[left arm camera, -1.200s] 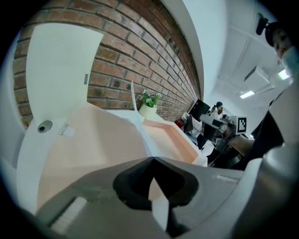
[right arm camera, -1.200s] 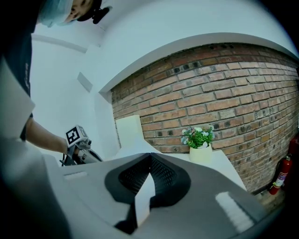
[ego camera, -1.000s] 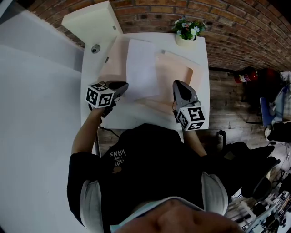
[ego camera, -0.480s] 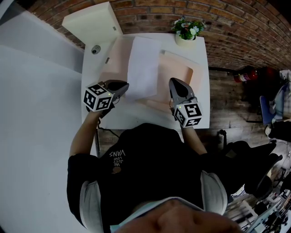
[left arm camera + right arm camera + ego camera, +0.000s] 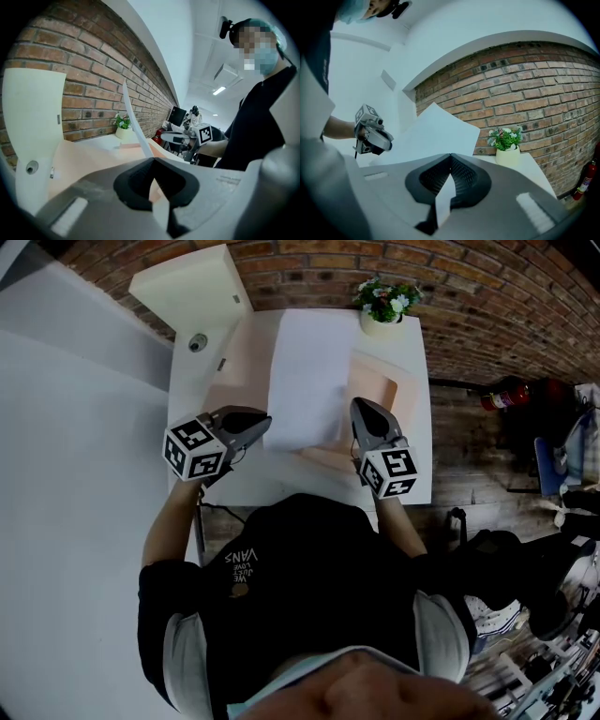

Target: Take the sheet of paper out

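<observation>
White sheet of paper (image 5: pixel 305 371) clamped in left gripper (image 5: pixel 265 421); right gripper (image 5: pixel 359 406) clamped on peach folder (image 5: pixel 380 385); shirt (image 5: pixel 309 563) print "VANS".

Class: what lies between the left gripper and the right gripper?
The sheet of paper, raised over the peach folder; the head view shows it.

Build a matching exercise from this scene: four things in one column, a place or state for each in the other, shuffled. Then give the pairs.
Things:
1. sheet of paper
2. potted plant
3. fire extinguisher
4. peach folder

Places or states:
A. on the floor beside the brick wall
B. lying on the white table
C. held up, pinched in the left gripper
D. at the table's far right corner

Pairs: 1-C, 2-D, 3-A, 4-B
</observation>
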Demonstrator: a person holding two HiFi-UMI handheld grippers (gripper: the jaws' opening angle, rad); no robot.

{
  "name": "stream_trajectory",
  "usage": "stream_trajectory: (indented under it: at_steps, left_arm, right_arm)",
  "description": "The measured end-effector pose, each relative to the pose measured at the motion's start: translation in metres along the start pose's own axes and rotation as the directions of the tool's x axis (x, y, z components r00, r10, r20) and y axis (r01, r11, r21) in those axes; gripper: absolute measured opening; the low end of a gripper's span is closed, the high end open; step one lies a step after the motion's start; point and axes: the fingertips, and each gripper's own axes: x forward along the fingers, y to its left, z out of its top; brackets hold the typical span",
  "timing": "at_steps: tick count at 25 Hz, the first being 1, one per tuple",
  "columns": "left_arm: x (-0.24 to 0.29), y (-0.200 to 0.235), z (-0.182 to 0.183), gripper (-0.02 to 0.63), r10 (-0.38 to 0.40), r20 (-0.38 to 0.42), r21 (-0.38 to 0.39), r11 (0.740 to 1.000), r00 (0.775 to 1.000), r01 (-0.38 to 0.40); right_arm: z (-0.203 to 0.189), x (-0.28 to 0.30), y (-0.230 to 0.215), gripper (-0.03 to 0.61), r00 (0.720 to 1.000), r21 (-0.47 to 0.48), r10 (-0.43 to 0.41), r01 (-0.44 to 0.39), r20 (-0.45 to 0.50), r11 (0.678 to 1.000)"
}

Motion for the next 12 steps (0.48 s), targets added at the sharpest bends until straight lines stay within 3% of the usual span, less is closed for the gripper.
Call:
stream_trajectory:
  at_steps: [12]
  left_arm:
    - [-0.010, -0.028, 0.023, 0.000, -0.096, 0.093, 0.087, 0.992, 0.991, 0.088]
  right_arm:
    - [0.009, -0.004, -0.015, 0.002, 0.999, 0.021, -0.024, 0.023, 0.032, 1.000]
